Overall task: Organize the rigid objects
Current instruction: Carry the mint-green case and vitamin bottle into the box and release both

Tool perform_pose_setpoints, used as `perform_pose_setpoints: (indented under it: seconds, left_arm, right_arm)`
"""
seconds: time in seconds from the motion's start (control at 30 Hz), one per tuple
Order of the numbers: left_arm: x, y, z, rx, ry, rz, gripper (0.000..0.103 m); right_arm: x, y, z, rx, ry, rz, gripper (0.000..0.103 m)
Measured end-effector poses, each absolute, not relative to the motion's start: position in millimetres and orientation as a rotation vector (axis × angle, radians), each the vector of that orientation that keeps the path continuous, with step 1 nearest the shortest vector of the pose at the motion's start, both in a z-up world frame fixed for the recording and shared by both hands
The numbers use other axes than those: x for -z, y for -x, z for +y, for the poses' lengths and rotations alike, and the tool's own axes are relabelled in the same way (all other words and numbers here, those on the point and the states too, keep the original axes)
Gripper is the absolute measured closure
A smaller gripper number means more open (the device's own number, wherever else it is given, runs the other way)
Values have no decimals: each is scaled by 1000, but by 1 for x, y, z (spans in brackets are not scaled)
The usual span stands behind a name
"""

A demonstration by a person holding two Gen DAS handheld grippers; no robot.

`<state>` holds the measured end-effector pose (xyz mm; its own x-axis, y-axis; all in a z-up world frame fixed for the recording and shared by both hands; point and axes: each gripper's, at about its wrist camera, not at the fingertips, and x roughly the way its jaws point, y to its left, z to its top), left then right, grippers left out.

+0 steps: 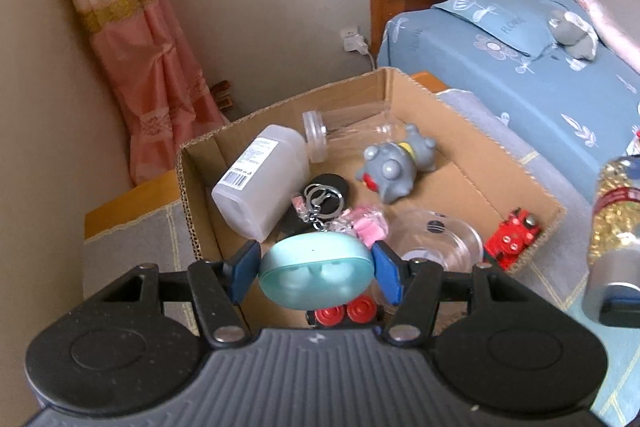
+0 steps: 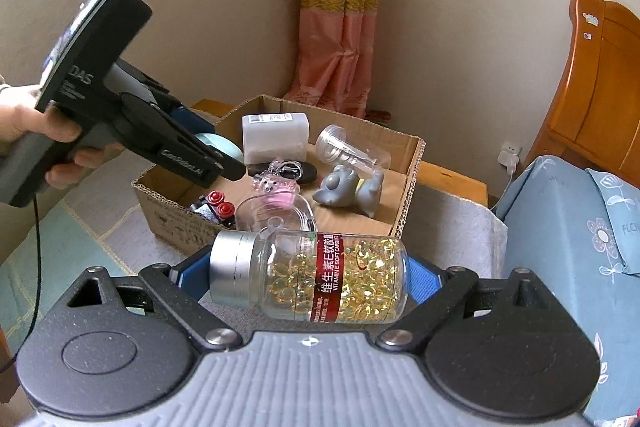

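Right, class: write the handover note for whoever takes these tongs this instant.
Left tongs: shut on the teal case, held over the cardboard box.
Right tongs: shut on the capsule bottle, lying sideways, just outside the box's near wall.
Done: white container, grey toy, keyring, red toy train and clear jar lie in the box.
Left: release the case and bottle into the box.

My blue pads point(image 1: 384, 273) pinched a mint-green case point(image 1: 316, 273); my other pair held a clear bottle point(image 2: 320, 277) of golden capsules, red-labelled, silver-capped. The bedsheet point(image 1: 560, 87) was blue, white-flowered.
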<state>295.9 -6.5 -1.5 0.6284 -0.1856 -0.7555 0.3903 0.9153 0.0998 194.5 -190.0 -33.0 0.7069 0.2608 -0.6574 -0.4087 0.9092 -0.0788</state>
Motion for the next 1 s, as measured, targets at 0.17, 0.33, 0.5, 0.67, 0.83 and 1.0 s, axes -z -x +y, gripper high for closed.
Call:
perform_pose_setpoints:
  seconds: [0.17, 0.33, 0.5, 0.67, 0.83, 1.0]
  left_arm:
    - [4, -295, 1, 301, -247, 812, 22]
    - [-5, -285, 7, 271, -240, 760, 4]
    - [-13, -262, 12, 229, -236, 729, 3]
    - [-16, -234, 19, 176, -223, 679, 1]
    - [-15, -213, 29, 171, -176, 668, 1]
    - [-15, -202, 37, 179, -165, 657, 1]
  right_arm:
    - [32, -200, -190, -375, 216, 692, 6]
    - [30, -206, -190, -370, 199, 690, 6]
    - [27, -219, -190, -360, 172, 701, 6]
    - [26, -245, -191, -317, 97, 755, 6]
    - [26, -276, -191, -230, -14, 840, 6]
    - [27, -298, -186, -169, -90, 880, 6]
